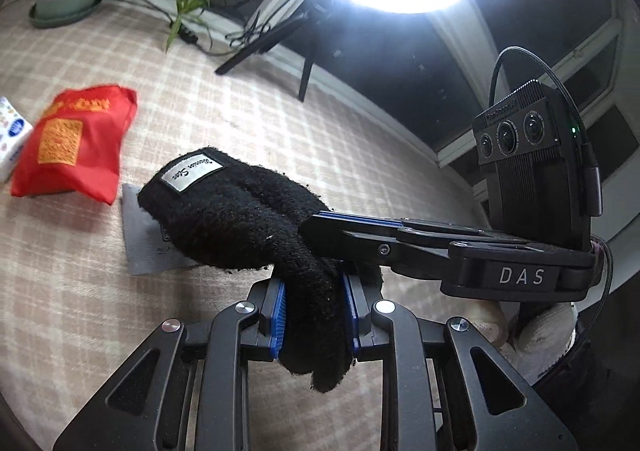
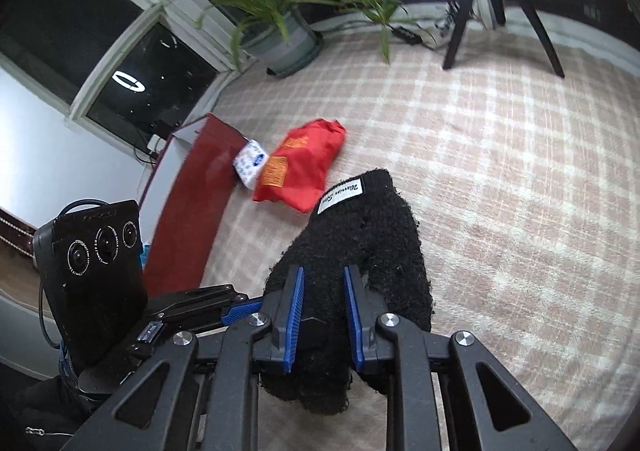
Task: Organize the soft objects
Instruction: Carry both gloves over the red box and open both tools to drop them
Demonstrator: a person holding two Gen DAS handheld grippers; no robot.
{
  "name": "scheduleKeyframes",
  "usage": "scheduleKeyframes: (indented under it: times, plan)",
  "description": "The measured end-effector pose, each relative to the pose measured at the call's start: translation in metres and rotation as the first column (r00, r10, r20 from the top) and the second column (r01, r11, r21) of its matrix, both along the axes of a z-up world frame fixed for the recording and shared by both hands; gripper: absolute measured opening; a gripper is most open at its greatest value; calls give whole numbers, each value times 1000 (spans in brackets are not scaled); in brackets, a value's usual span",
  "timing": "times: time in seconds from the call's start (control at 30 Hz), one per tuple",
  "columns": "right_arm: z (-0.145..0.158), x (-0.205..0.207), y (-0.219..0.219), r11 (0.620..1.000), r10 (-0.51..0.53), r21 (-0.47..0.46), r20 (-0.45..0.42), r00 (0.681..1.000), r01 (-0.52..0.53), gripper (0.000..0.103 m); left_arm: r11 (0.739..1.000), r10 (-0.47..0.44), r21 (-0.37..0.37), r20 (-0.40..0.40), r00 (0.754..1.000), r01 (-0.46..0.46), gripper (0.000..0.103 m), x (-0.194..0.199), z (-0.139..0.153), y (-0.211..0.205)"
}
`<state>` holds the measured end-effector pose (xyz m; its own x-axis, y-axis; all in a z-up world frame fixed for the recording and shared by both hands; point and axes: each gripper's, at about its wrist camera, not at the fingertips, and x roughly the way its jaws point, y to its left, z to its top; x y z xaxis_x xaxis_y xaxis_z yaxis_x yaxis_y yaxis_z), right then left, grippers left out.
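One fuzzy black knit glove (image 1: pixel 240 211) with a white label, pinched by both left gripper (image 1: pixel 314 317) and right gripper (image 2: pixel 322 317) above the plaid cloth (image 2: pixel 500 171), one red fabric pouch (image 2: pixel 304 167) at ten o'clock, one grey sheet (image 1: pixel 148 243) (left view only).

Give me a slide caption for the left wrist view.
Both grippers pinch a black fuzzy glove above the plaid cloth, red pouch behind.

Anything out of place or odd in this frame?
Nothing damaged or spilled. Both grippers, left and right, clamp the same black glove, held above the checked cloth. The red pouch looks blurred, but only in the left view.
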<state>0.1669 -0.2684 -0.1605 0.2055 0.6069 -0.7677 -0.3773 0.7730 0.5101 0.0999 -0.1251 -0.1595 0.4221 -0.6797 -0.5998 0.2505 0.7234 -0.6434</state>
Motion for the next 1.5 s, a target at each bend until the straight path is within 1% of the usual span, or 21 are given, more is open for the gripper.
scheduleKeyframes:
  times: [0.2,0.3,0.53,0.73,0.8,0.97,1.13,1.23,1.37,1.5]
  plan:
    - [33,-18,21,1000,17,15,68,998,-18,19,999,40,-8,69,997,-39,22,-16,26,29]
    - [51,-25,38,999,40,18,105,994,-42,19,997,74,-14,100,992,-73,22,-26,40,52]
    - [85,-35,99,991,120,44,183,976,-130,19,986,162,7,162,973,-165,22,-44,68,110]
    - [102,-37,162,973,197,76,226,954,-219,19,967,240,40,198,950,-252,22,-58,84,167]
    - [104,-38,183,966,223,80,236,946,-247,19,959,263,55,199,944,-279,22,-59,85,187]
    - [102,-37,241,949,277,82,244,929,-304,19,942,303,94,179,936,-323,22,-52,79,222]
    - [94,-32,292,941,302,84,230,925,-328,19,932,326,118,144,934,-344,22,-45,72,256]
    - [89,-30,314,938,314,75,227,922,-338,19,927,338,128,125,933,-353,22,-39,65,269]
    - [83,-23,335,939,316,74,206,926,-337,19,923,347,141,98,933,-359,22,-30,57,288]
    - [75,-15,350,938,319,74,190,928,-338,19,909,367,178,92,926,-378,22,-24,51,298]
